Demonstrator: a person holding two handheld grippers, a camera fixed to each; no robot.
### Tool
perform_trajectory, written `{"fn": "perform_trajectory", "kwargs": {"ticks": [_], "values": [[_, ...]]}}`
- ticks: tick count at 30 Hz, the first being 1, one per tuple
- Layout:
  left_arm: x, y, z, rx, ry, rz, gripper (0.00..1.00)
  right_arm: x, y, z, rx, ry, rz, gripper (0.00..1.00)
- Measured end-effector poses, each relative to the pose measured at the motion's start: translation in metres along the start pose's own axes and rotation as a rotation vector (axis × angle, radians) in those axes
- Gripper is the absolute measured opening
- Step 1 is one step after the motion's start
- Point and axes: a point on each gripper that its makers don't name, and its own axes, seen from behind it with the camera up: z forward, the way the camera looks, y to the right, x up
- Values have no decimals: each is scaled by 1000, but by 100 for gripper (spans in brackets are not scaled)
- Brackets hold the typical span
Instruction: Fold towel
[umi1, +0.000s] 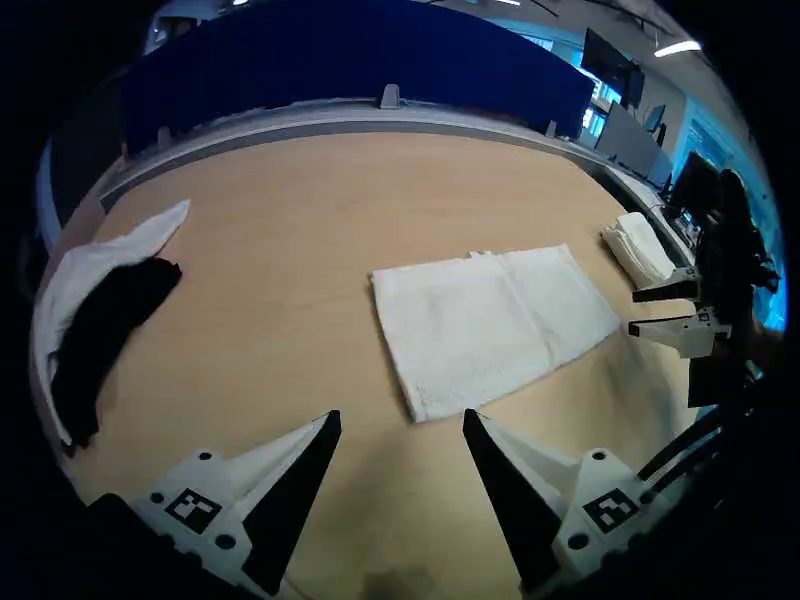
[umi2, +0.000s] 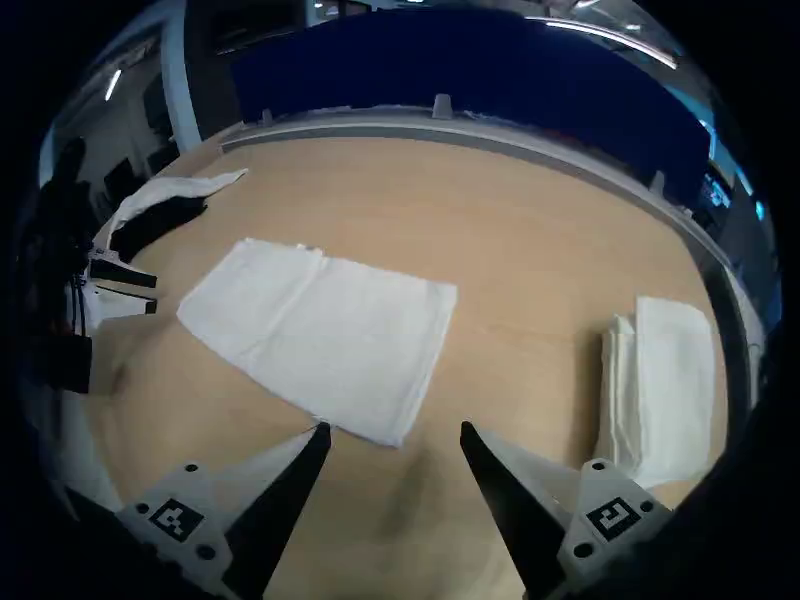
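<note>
One towel (umi1: 495, 325) lies flat on the surface (umi1: 300, 200), one folded stack (umi2: 655, 385) near it. The left gripper (umi1: 401, 413) and right gripper (umi2: 390, 427) both hold their jaws open, empty.

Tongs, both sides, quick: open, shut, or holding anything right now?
Left tongs: open, holding nothing, tips by the near corner of the towel.
Right tongs: open, holding nothing, tips by the towel's near edge.
</note>
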Motion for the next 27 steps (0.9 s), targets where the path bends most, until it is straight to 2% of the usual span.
{"fn": "perform_trajectory", "kwargs": {"ticks": [8, 20, 23, 27], "values": [[-7, -7, -10, 42, 9, -22, 90, -10, -3, 3, 41, -25, -29, 100], [-41, -23, -43, 135, 15, -64, 90, -17, -14, 11, 111, -79, -179, 100], [-47, -24, -47, 144, 17, -81, 90, -18, -14, 12, 116, -87, -204, 94], [-50, -24, -53, 151, 28, -104, 91, -20, -13, 14, 116, -99, -223, 75]]}}
